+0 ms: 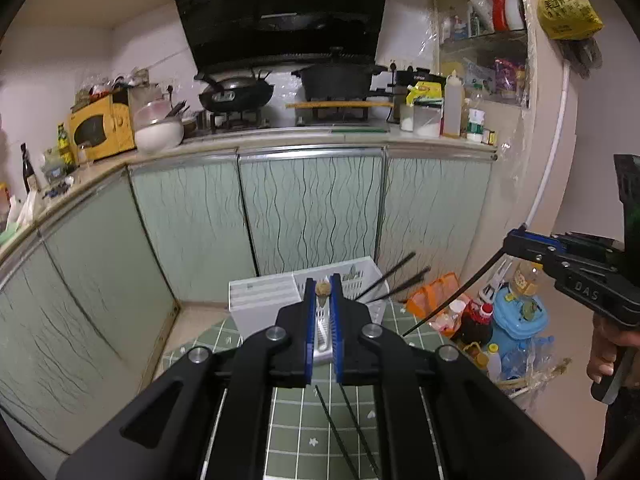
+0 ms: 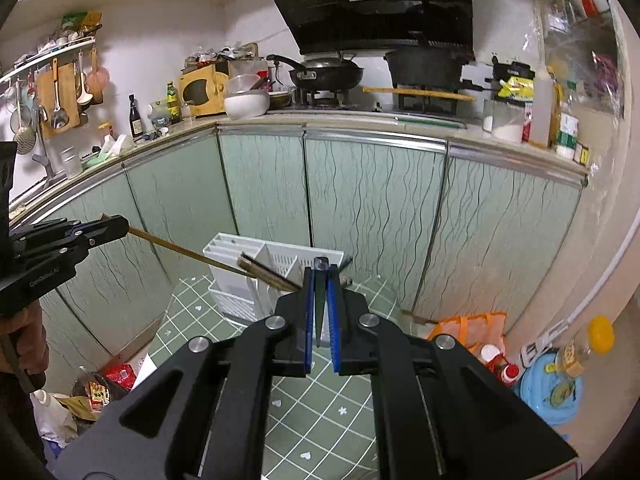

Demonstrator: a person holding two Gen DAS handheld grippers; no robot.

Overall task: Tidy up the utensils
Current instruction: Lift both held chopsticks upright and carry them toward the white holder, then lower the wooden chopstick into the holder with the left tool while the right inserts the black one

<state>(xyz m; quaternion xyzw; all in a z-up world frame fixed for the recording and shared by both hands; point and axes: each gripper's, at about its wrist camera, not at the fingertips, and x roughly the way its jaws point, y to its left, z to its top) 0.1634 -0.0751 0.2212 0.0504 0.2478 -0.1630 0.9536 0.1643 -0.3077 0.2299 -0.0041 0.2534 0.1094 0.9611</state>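
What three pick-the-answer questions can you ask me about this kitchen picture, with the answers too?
1. Where does the white utensil holder stand?
A. on the stove
B. on the green checked mat
C. on a wall hook

2. What colour are the gripper finger pads?
A. red
B. yellow
C. blue

3. What is the right gripper doing?
A. it is shut on a black chopstick
B. it is wide open and holds nothing
C. it is shut on a spoon

Answers:
1. B: the white utensil holder sits on the green checked mat in front of the cabinets.
2. C: the finger pads show as blue strips on the black fingers.
3. A: the right gripper has its fingers closed on a black chopstick.
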